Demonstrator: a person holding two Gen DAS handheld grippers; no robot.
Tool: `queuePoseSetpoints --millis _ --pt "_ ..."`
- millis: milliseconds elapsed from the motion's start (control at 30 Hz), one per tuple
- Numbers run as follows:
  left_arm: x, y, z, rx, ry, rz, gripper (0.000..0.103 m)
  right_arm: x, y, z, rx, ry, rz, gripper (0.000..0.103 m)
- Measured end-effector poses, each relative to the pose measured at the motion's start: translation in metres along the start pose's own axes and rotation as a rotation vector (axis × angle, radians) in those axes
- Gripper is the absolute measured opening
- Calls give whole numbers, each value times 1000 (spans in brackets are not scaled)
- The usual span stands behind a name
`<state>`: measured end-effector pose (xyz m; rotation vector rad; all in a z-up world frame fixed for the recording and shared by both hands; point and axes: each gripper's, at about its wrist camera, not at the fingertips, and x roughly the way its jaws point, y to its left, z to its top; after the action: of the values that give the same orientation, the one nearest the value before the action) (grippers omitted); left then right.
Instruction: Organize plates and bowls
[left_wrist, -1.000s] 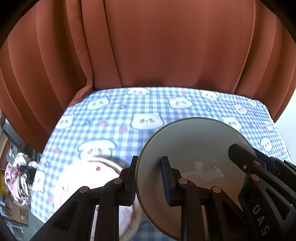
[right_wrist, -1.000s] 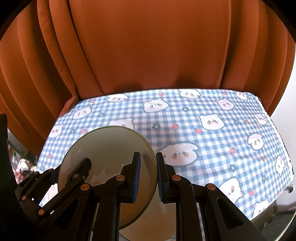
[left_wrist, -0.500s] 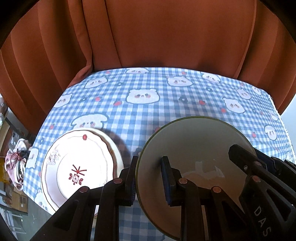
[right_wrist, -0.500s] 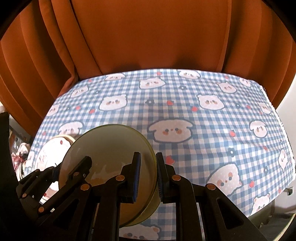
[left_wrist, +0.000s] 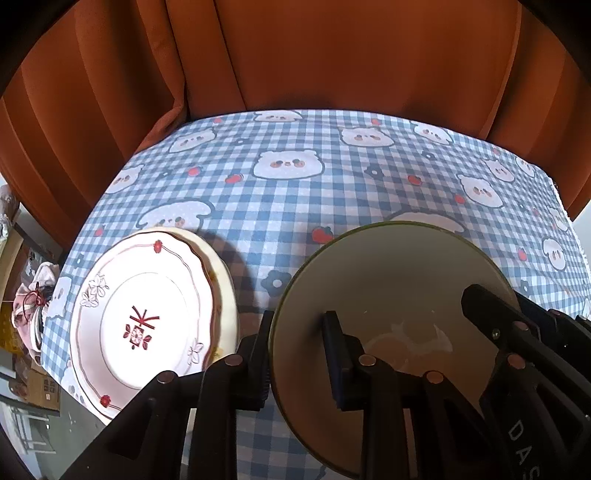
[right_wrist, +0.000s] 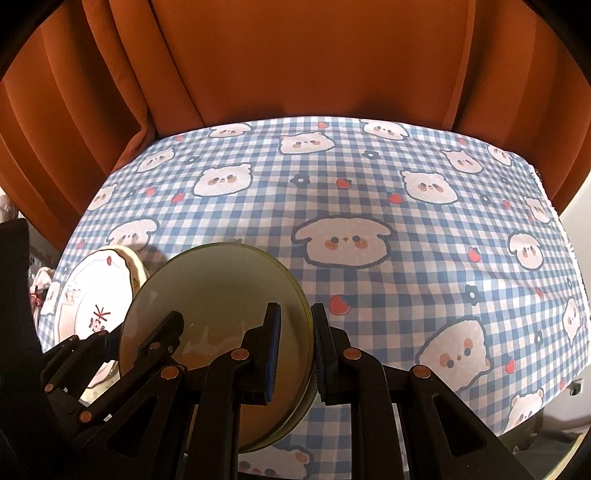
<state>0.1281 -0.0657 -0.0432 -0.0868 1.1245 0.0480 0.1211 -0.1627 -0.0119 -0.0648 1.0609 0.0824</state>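
Holding one bowl (left_wrist: 388, 295) by its rim

Our left tongs (left_wrist: 297, 354) and right tongs (right_wrist: 295, 350) both pinch opposite edges; it's stiff, glazed, breakable.

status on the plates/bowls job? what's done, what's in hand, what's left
Done: the pink plate already lies stacked on a cream plate at the left of the table. In hand: the left gripper and right gripper each clamp one rim of the green bowl. Left: setting it down.
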Motion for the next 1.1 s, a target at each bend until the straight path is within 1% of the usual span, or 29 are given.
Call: queuePoseSetpoints --millis 100,167,300,567,600,633,667,700,767,867,933,1100 --pt "4 -2 -2 -1 16 -12 24 1 -1 -2 -6 -3 -13 20" --pt "3 -4 -2 9 3 -6 24 3 -2 -3 -5 0 -20 20" --pt "3 -4 -2 29 3 -15 24 2 -3 -5 10 3 -27 20" --pt "5 -1 2 76 9 -88 39 3 -4 -5 50 9 -43 20" --pt "6 -1 3 87 15 -108 46 3 -4 -6 58 15 -49 20" --pt "6 0 4 92 20 -127 58 4 -5 -6 66 22 -59 22" --pt "6 0 4 96 22 -145 63 4 -6 -6 73 27 -67 30" --pt "6 1 5 103 21 -162 66 4 -7 -6 83 30 -75 42" --pt "7 2 8 121 25 -184 69 4 -10 -7 121 25 -86 56" --pt "15 3 11 139 58 -225 69 7 -13 -7 172 36 -99 57" --pt "20 2 11 152 86 -269 67 9 -13 -7 199 49 -113 56" --pt "30 -2 10 194 127 -314 65 16 -13 -12 249 81 -153 57"
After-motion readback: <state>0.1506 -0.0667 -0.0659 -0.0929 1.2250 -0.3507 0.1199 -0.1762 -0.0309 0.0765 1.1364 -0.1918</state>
